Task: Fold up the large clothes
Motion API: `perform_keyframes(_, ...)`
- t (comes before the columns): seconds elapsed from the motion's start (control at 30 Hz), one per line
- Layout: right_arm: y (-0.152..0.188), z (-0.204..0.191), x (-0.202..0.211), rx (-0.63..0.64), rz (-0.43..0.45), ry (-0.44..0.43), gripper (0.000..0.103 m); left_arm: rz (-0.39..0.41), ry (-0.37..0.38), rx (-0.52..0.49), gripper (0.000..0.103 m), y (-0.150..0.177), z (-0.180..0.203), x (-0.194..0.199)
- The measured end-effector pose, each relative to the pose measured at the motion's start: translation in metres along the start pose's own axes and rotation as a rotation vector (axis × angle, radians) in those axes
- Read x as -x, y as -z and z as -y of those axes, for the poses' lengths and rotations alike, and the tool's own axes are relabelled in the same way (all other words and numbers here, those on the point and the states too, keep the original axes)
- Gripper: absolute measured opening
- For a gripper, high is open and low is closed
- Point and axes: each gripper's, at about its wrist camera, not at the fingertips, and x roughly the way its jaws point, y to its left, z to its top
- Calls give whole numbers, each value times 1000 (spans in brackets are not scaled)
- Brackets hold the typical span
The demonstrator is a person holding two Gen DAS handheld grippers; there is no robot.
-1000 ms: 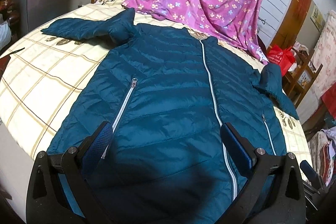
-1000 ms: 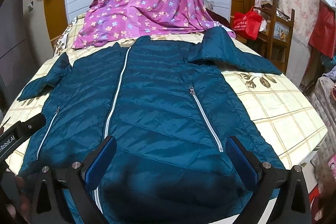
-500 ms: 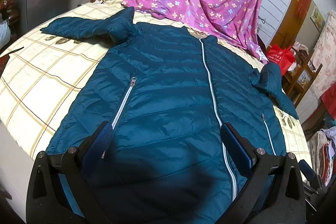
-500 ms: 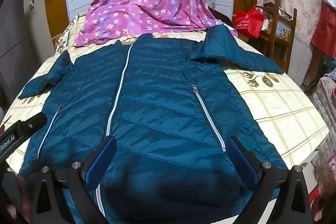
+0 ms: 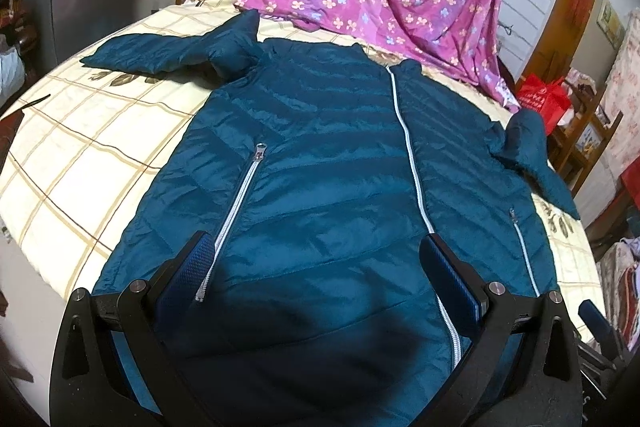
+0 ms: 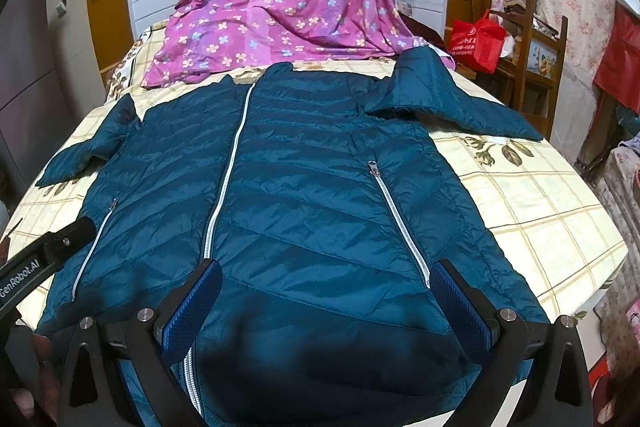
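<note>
Teal jacket (image 5: 320,163) spread flat on the checked bed (image 5: 80,147).
Left gripper (image 5: 318,267) and right gripper (image 6: 326,291) hover wide apart over its near hem.

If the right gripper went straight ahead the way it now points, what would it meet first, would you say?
Most likely the teal jacket spread flat on the bed: the open right gripper hangs over its hem, aimed along its front. Height above the cloth is unclear.
</note>
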Motion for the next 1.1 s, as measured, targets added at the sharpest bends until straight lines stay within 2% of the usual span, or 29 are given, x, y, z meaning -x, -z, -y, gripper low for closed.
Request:
perform_keyframes(0.43,1,5,2,-29,-9,-1,103,-32,2,22,103,-1,-4,-5)
perform_keyframes(0.83,3,-8,13,39,43,-32,103,-37,2,28,103,0,-5,-5)
perform_keyframes(1.1,2,4,13,-20,36,-49,103,-41,-3,14,103,2,-2,-4)
